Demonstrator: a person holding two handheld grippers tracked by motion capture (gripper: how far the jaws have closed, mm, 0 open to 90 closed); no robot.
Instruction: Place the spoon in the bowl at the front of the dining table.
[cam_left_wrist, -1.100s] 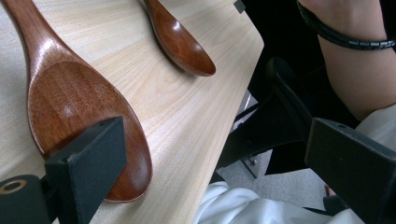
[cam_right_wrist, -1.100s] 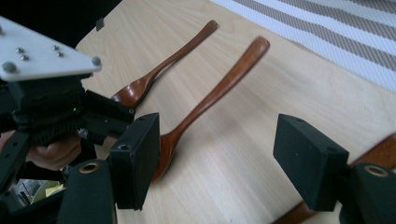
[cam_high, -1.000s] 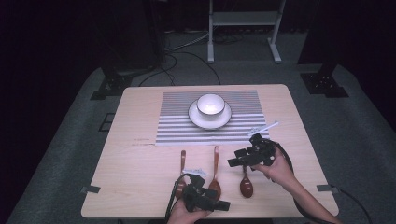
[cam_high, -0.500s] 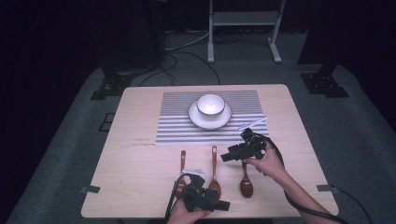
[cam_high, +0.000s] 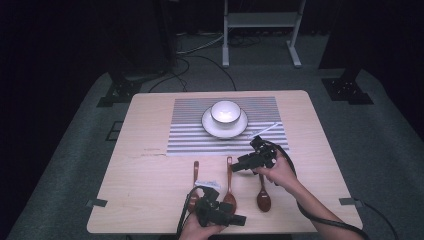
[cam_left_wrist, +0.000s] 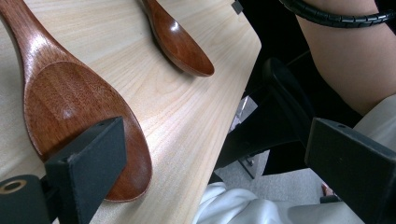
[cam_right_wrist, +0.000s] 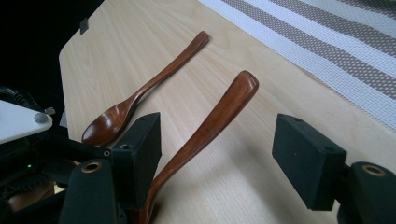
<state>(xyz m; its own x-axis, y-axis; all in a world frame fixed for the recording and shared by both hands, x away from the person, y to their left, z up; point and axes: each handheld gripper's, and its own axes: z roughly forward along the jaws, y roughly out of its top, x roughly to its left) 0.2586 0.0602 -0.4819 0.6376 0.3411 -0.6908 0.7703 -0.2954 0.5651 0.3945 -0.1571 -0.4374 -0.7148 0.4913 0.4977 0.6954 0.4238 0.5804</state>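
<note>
The wooden surface (cam_high: 150, 200) carries all items; it is pale, roughly square, and seen from above in the high view. A striped placemat (cam_high: 190, 135) lies on its far half, grey and white bands running side to side. On the mat stands a white plate (cam_high: 210, 127) with a white bowl (cam_high: 225, 112) seated on it.

Right gripper (cam_high: 245, 164): held in the person's right hand (cam_high: 278, 172) near the mat's front edge, just right of the middle spoon's handle tip in the high view. Its jaws are spread wide and hold nothing. In the right gripper view the gripper (cam_right_wrist: 219, 161) looks down over the handle of the middle spoon (cam_right_wrist: 210, 126), which runs up between the two jaws close to the left one; contact cannot be told.

Left gripper (cam_high: 235, 220): at the near edge of the surface, held in the left hand (cam_high: 200, 231). In the left gripper view (cam_left_wrist: 224, 172) its jaws stand far apart and empty, one over the bowl of the middle spoon (cam_left_wrist: 79, 112), the other out beyond the surface edge.

Three brown wooden spoons lie on the bare wood in front of the mat, handles pointing toward it, bowls toward the person: the left spoon (cam_high: 196, 172), the middle spoon (cam_high: 229, 180) and the right spoon (cam_high: 263, 197). They lie apart from one another. The right spoon's handle passes under the right hand.
</note>
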